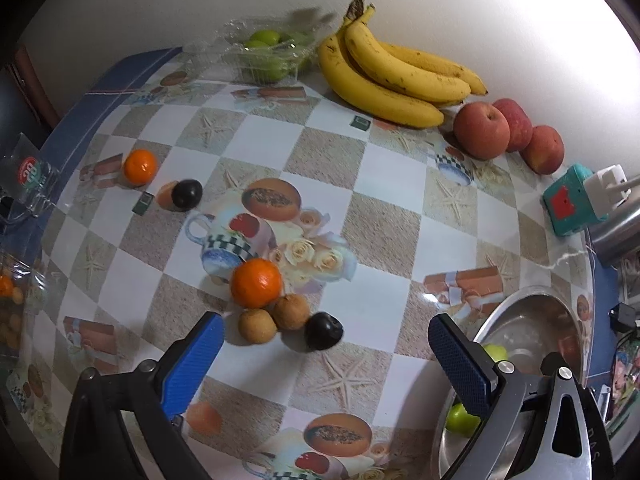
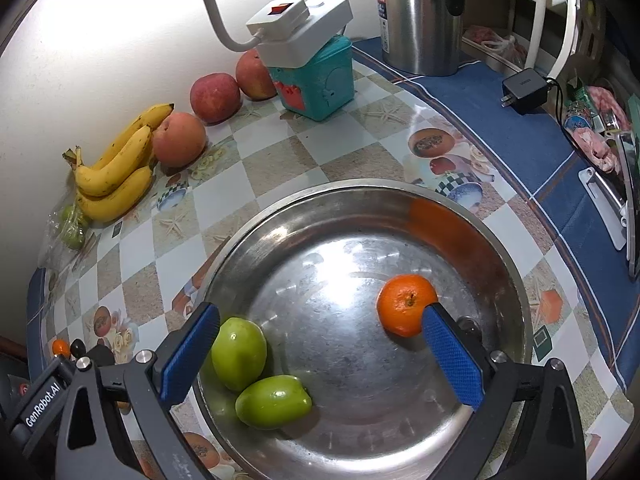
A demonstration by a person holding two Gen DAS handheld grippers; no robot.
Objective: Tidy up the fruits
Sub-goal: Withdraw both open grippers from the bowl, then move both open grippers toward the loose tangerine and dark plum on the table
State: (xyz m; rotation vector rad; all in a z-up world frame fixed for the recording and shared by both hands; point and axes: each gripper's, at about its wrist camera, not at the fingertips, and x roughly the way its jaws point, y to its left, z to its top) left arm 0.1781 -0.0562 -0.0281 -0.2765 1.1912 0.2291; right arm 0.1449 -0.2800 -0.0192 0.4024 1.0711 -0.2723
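Note:
My left gripper (image 1: 326, 330) stands open over the patterned tablecloth, nothing pressed by its blue pads. Just ahead lie an orange (image 1: 256, 282), two small brown fruits (image 1: 274, 318) and a dark plum (image 1: 323, 330). Farther left sit a second orange (image 1: 140, 165) and another dark plum (image 1: 187, 195). My right gripper (image 2: 320, 328) hangs open above a steel bowl (image 2: 500, 248). In the bowl are two green fruits (image 2: 256, 372) and an orange (image 2: 404, 309), which lies by the right pad without being gripped.
Bananas (image 1: 384, 76), three red apples (image 1: 504, 132) and a clear box of green fruits (image 1: 264, 56) line the wall. A teal box with a white power strip (image 2: 316, 76), a steel kettle (image 2: 420, 16) and a black charger (image 2: 524, 90) stand at the right.

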